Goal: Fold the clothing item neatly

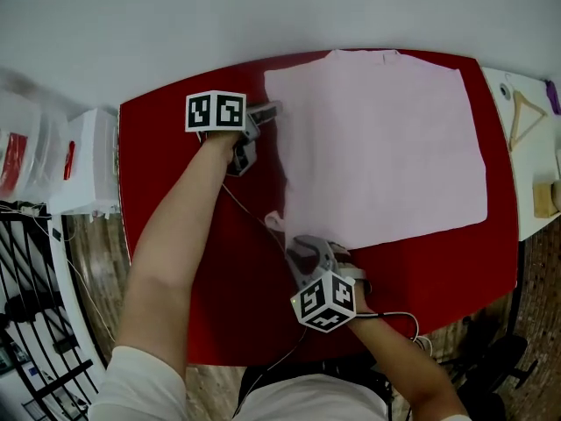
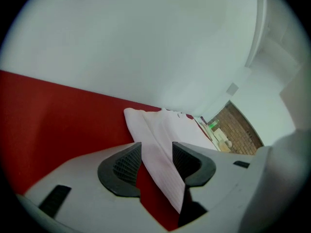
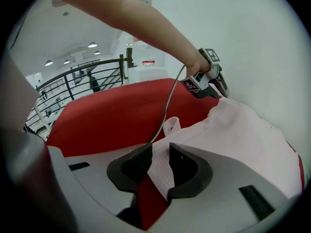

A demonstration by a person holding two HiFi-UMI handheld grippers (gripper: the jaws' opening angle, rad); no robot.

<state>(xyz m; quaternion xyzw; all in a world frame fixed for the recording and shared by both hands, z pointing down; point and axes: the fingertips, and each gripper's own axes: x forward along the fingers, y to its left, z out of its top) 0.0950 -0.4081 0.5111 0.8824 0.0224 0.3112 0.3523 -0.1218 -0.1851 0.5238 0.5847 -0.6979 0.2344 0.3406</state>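
Pink shirt (image 1: 381, 147) flat on red table (image 1: 175, 235), centre-right of frame, rough rectangle; side fold looks done. Left hand-held gripper (image 1: 266, 112) at upper-left edge, right hand-held gripper (image 1: 302, 246) at lower-left corner. Both jaws apart, cloth loose between, unpinched. More folds likely left.

Wooden hanger (image 1: 518, 119) lies on white counter (image 1: 526, 191)

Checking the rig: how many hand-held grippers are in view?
2: the left hand-held gripper at the far left edge of the pink garment, the right hand-held gripper at its near left corner.
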